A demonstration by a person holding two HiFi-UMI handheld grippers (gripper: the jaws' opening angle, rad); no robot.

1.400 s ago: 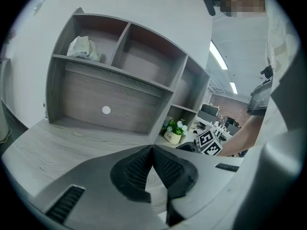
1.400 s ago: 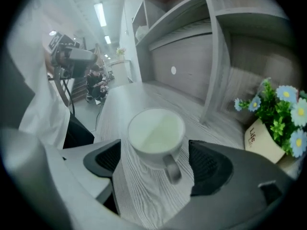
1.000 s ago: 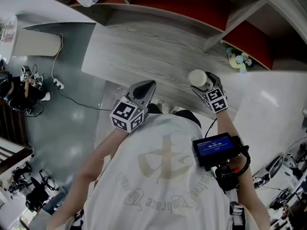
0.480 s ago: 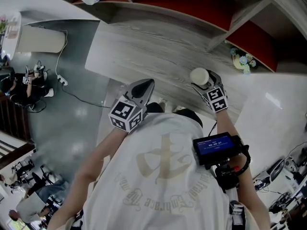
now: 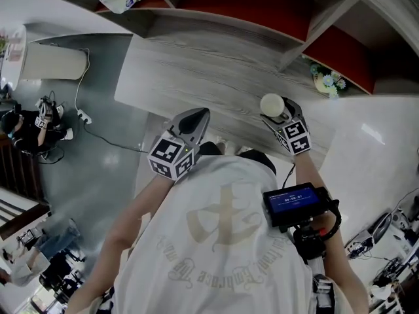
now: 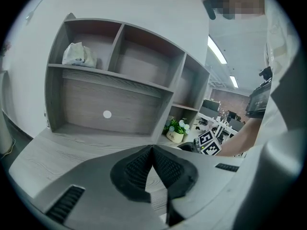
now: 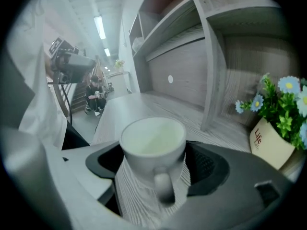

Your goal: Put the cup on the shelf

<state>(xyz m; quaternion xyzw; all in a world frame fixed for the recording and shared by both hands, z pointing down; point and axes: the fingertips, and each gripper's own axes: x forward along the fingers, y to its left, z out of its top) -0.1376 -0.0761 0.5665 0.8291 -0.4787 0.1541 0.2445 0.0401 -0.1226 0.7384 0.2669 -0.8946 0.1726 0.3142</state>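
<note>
A white cup (image 7: 153, 150) with its handle toward the camera sits upright between the jaws of my right gripper (image 7: 154, 163), which is shut on it above the grey wooden desk. In the head view the cup (image 5: 271, 105) shows at the tip of the right gripper (image 5: 280, 114), near the desk's front edge. The grey shelf unit (image 6: 120, 75) with open compartments rises at the back of the desk. My left gripper (image 6: 151, 153) hovers over the desk with its jaws shut on nothing; in the head view the left gripper (image 5: 194, 120) is left of the cup.
A small pot of flowers (image 7: 278, 123) stands in the lower right compartment, and the flower pot (image 6: 176, 131) also shows in the left gripper view. A white bag (image 6: 79, 55) lies in the upper left compartment. A cable (image 5: 98, 133) runs on the floor left of the desk (image 5: 196, 70).
Both grippers have stayed about where they were, the cup still held. Only the head view has shifted slightly.
</note>
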